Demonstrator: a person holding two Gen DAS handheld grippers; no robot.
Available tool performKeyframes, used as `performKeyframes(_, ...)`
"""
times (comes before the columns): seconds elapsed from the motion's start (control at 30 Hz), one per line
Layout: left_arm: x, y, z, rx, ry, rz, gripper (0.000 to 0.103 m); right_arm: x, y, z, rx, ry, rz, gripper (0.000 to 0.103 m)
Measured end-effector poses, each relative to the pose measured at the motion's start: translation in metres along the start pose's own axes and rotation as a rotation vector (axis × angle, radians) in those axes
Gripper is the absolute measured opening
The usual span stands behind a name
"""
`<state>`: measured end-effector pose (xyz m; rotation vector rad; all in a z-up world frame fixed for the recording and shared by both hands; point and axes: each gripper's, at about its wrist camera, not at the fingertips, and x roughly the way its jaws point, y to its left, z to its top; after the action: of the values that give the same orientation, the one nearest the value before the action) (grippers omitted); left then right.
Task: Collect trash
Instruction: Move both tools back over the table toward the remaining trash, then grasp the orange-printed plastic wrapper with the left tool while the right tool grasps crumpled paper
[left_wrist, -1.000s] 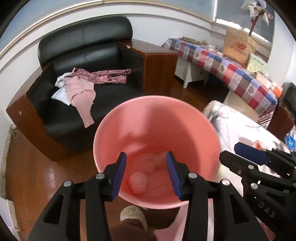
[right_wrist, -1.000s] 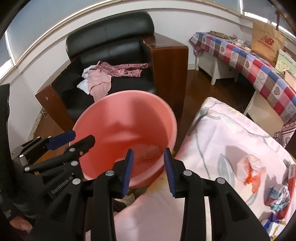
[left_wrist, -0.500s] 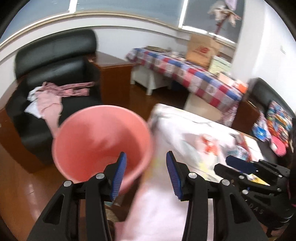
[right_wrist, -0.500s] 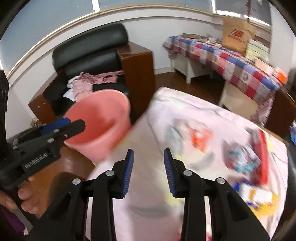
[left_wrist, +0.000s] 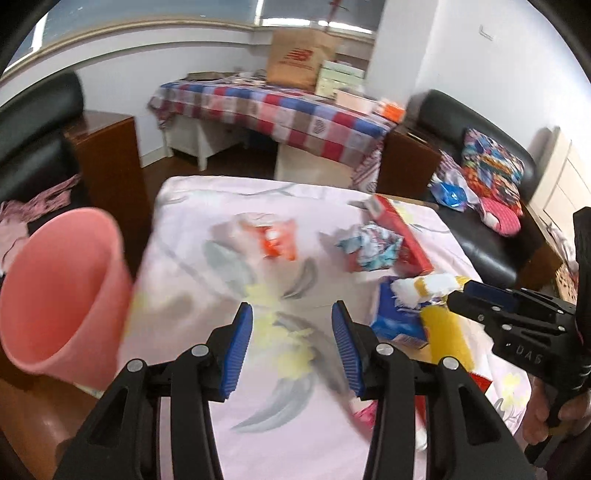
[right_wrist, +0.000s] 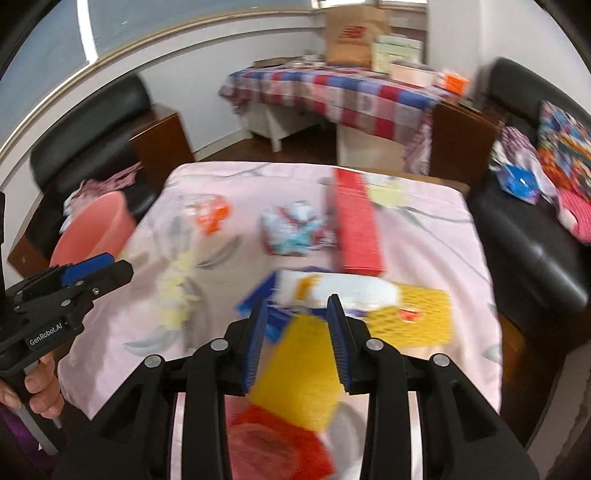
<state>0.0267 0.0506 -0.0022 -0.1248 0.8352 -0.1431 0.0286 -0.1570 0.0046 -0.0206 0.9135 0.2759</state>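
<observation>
A pink bucket (left_wrist: 55, 295) stands off the left edge of a table under a pink cloth (left_wrist: 221, 236); it also shows in the right wrist view (right_wrist: 96, 229). Trash lies on the cloth: an orange-and-clear wrapper (left_wrist: 275, 238), a crumpled blue-and-white wrapper (left_wrist: 373, 247), a long red box (right_wrist: 356, 221), yellow packets (right_wrist: 410, 314) and a blue packet (left_wrist: 397, 317). My left gripper (left_wrist: 291, 349) is open and empty above the cloth's near part. My right gripper (right_wrist: 297, 343) is open and empty above a yellow packet (right_wrist: 299, 373).
A black armchair with clothes (right_wrist: 92, 147) stands behind the bucket. A checked-cloth table (left_wrist: 273, 110) with a brown paper bag (left_wrist: 299, 59) is at the back. A black sofa with bright cushions (left_wrist: 491, 173) runs along the right.
Both grippers have swung right, away from the bucket's mouth, and now hang over the cluttered table. Both stay open and empty.
</observation>
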Motion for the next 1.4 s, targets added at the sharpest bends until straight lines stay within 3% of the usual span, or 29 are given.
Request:
performKeyframes(0.2,0.023,0.000,0.023,-0.012,0.007,0.025,0.044,0.007,-0.019,0.009,0.023,-0.004,0.023,0.034)
performKeyframes(0.43,0.056,0.041,0.058,-0.097,0.023,0.083,0.044,0.018,-0.011,0.023,0.015,0.003,0.103,0.034)
performKeyframes(0.67,0.092,0.064,0.080,-0.132,0.058,0.036,0.044,0.033,-0.012,0.027,0.043,0.038,0.140,0.035)
performKeyframes(0.8,0.112,0.074,0.086,-0.187,0.086,0.001,0.044,0.034,-0.012,0.026,0.044,0.039,0.138,0.048)
performKeyframes(0.97,0.125,0.077,0.077,-0.240,0.129,-0.069,0.044,0.037,-0.012,0.027,0.046,0.050,0.131,0.048)
performKeyframes(1.27,0.112,0.053,0.060,-0.144,0.092,-0.081,0.044,0.050,-0.010,0.029,0.055,0.077,0.123,0.048)
performKeyframes(1.4,0.105,0.044,0.055,-0.092,0.068,-0.072,0.034,0.053,-0.009,0.030,0.051,0.083,0.111,0.048)
